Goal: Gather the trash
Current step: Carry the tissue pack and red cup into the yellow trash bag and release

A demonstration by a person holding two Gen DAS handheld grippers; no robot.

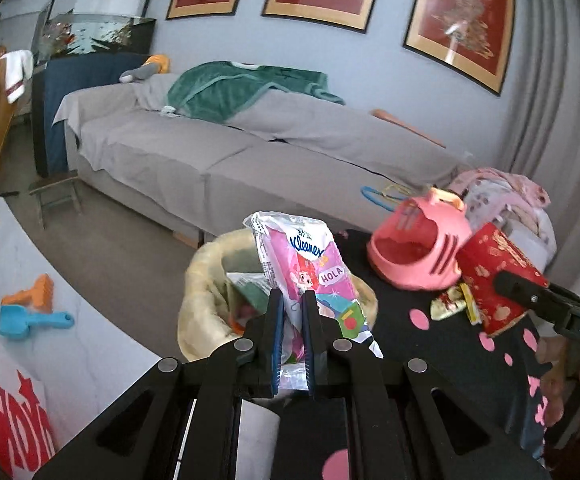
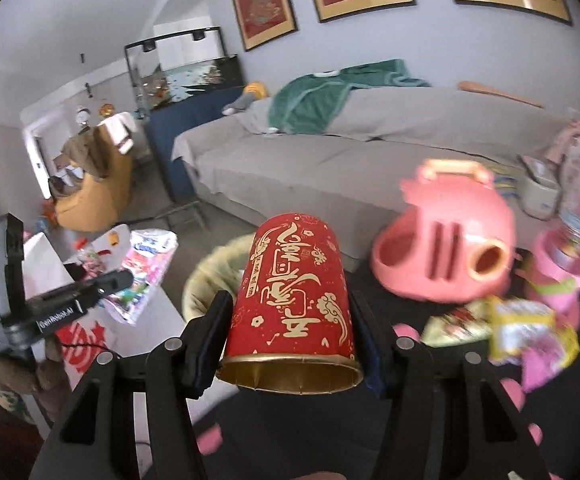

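Observation:
My left gripper (image 1: 293, 300) is shut on a pink Kleenex tissue packet (image 1: 310, 272) and holds it above a trash bin lined with a yellowish bag (image 1: 197, 296). My right gripper (image 2: 290, 320) is shut on a red paper cup with gold script (image 2: 294, 300), held on its side, rim toward the camera. The cup also shows in the left wrist view (image 1: 498, 276), and the packet in the right wrist view (image 2: 145, 268). The bin's rim (image 2: 209, 276) sits just beyond the cup. Loose wrappers (image 2: 526, 332) lie on the black table with pink dots (image 2: 562, 420).
A pink toy helmet-shaped case (image 1: 418, 252) and a pink toy pot (image 2: 562, 276) stand on the black table. A white table (image 1: 29, 280) at left holds orange and blue toy shovels (image 1: 29, 312). A grey sofa (image 1: 229, 152) is behind.

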